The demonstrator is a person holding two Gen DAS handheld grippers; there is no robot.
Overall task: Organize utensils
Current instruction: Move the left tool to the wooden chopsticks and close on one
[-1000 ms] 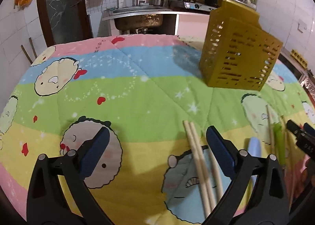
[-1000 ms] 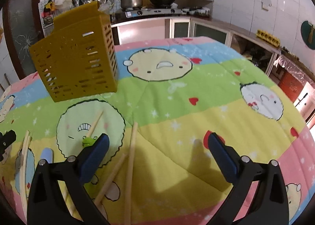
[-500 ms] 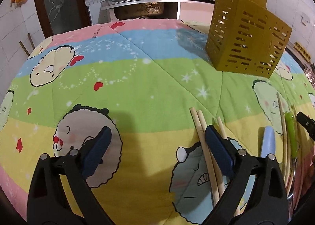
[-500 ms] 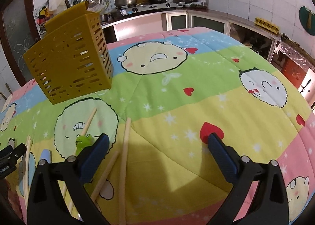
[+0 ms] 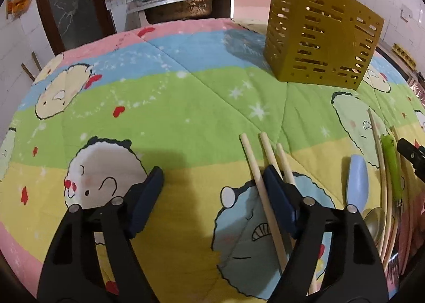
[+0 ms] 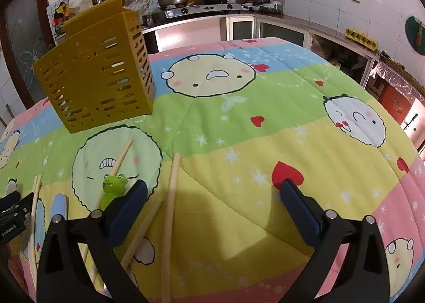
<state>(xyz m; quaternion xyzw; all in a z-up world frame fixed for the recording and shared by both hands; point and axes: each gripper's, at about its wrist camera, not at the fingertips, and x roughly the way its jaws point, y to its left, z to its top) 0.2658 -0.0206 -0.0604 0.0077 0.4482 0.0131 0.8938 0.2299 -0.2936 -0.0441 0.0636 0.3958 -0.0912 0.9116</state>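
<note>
On the left, the left gripper (image 5: pixel 212 197) hangs low over the cartoon-print quilt (image 5: pixel 186 96), its jaws closing in; one pale chopstick (image 5: pixel 261 191) lies just inside its right-hand pad and the two beside it run under or behind that pad, but nothing is pinched yet. Further right lie a blue-handled spoon (image 5: pixel 358 178), a frog-topped green utensil (image 6: pixel 113 186) and more chopsticks (image 6: pixel 170 212), all flat on the quilt. The yellow slotted holder (image 6: pixel 101 77) stands at the far side, well apart from the scattered pieces; through its slots I cannot tell whether anything is inside. On the right, the right gripper (image 6: pixel 213 208) hovers with jaws spread wide and empty above bare quilt. The sorting looks barely begun: every utensil in view has yet to reach the holder
</note>
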